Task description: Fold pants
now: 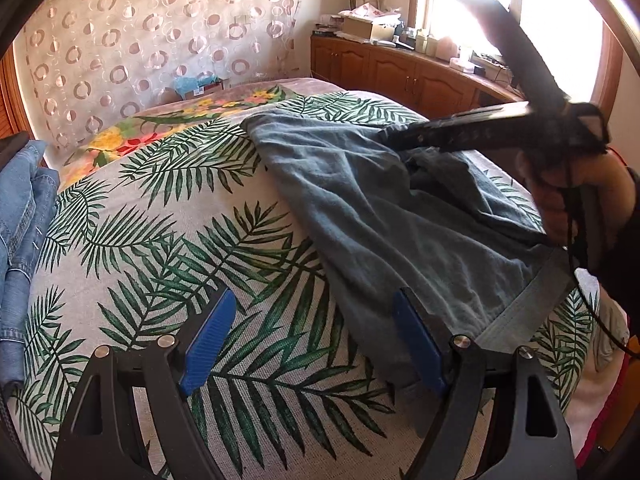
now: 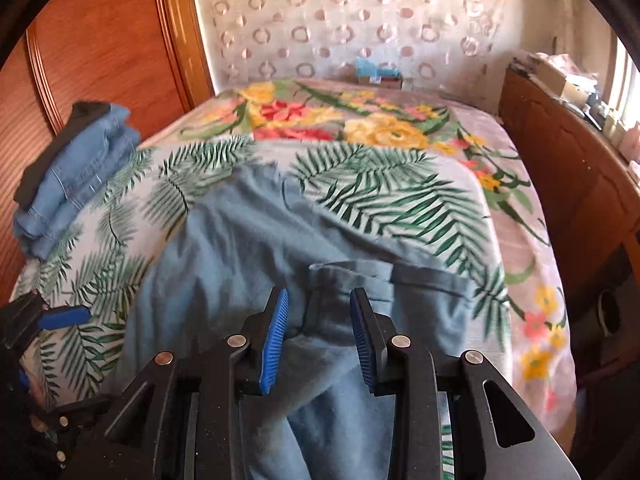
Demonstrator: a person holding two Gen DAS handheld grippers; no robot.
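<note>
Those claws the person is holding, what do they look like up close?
Each claw, left claw and right claw, has two black plastic arms with triangular cut-outs and silver rivets, tipped with ribbed blue fingers. In the left view, thin black and red cables hang by the bare hand gripping the right one's black handle.

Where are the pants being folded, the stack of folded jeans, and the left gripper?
pants [image 2: 224,240]: right wrist view, flat leg fabric.
stack of folded jeans [image 2: 76,184]: right wrist view, side of the pile.
left gripper [image 1: 316,344]: left wrist view, between its open fingertips.
</note>
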